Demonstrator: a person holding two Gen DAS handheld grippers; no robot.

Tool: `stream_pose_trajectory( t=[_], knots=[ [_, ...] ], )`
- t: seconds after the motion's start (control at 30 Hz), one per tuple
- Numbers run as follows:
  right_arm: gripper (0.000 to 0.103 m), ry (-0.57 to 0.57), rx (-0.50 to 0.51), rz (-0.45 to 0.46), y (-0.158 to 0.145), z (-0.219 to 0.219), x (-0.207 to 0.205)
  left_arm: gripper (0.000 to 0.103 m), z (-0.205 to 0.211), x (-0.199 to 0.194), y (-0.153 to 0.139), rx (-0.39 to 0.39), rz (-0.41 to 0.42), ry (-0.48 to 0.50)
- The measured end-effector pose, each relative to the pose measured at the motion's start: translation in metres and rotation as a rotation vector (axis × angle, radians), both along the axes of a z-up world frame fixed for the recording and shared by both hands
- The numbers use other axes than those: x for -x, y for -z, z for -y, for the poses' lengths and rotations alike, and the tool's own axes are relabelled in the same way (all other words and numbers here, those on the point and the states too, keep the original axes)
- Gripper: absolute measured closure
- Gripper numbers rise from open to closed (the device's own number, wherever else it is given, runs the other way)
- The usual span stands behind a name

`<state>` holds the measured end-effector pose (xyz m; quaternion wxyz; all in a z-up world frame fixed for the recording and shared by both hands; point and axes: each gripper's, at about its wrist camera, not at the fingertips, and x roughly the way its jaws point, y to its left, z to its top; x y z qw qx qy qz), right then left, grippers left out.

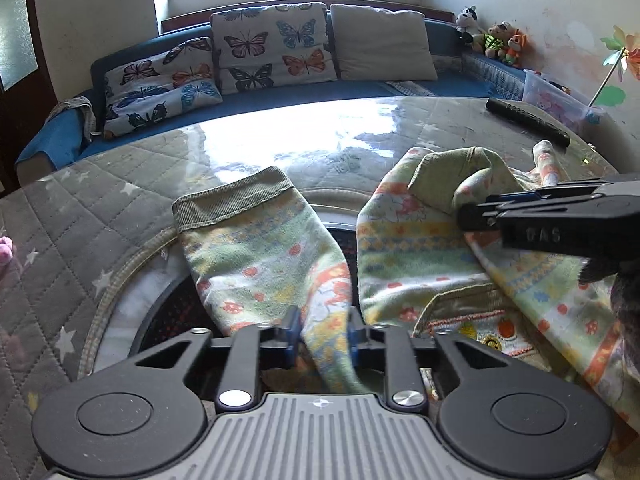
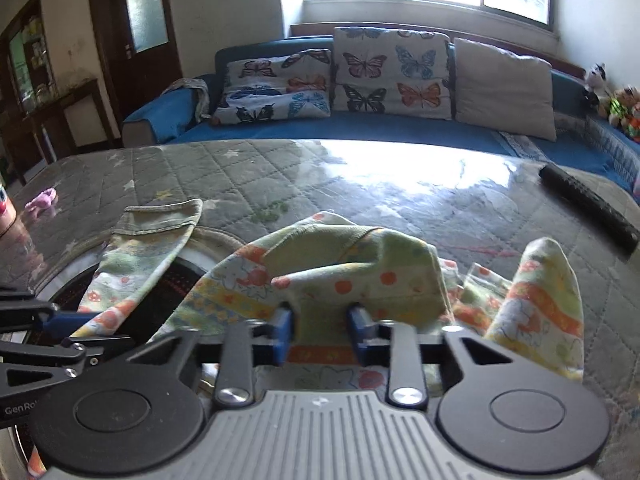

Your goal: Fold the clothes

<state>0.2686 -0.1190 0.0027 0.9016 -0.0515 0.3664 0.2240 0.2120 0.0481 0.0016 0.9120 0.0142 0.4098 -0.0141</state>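
Barely begun: your left tongs (image 1: 323,334) pinch a sleeve (image 1: 256,252), your right tongs (image 2: 322,330) pinch the garment (image 2: 340,276), which lies crumpled on the near table (image 2: 248,176); no fold made.

Pale green patterned child's garment (image 1: 256,264): soft fuzzy terry cloth w/ ribbed corduroy-like cuff. Grey quilted star-print worktop (image 1: 100,216): stitched fabric under glossy clear film, strong glare. Left tool (image 1: 324,334): matt black plastic, blue pads, shiny metal screws
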Motion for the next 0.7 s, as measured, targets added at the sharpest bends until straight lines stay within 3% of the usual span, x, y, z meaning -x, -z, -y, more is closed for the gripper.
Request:
stream_pose_trajectory(
  t=[0.07,0.13,0.43,0.7],
  knots=[
    [0.096,0.02,-0.013,0.011,-0.004,0.007,0.004,0.087,-0.002,0.003,-0.001,0.001,0.006,-0.007],
    [0.099,0.039,-0.026,0.022,-0.008,0.014,0.007,0.092,-0.006,0.007,-0.003,0.005,0.012,-0.019],
    [0.101,0.137,-0.1,0.098,-0.038,0.066,0.04,0.096,-0.021,0.03,-0.015,0.007,0.05,-0.084],
    [0.101,0.209,-0.124,0.122,-0.043,0.11,0.073,0.099,-0.039,0.068,-0.023,-0.012,0.087,-0.153]
  ],
)
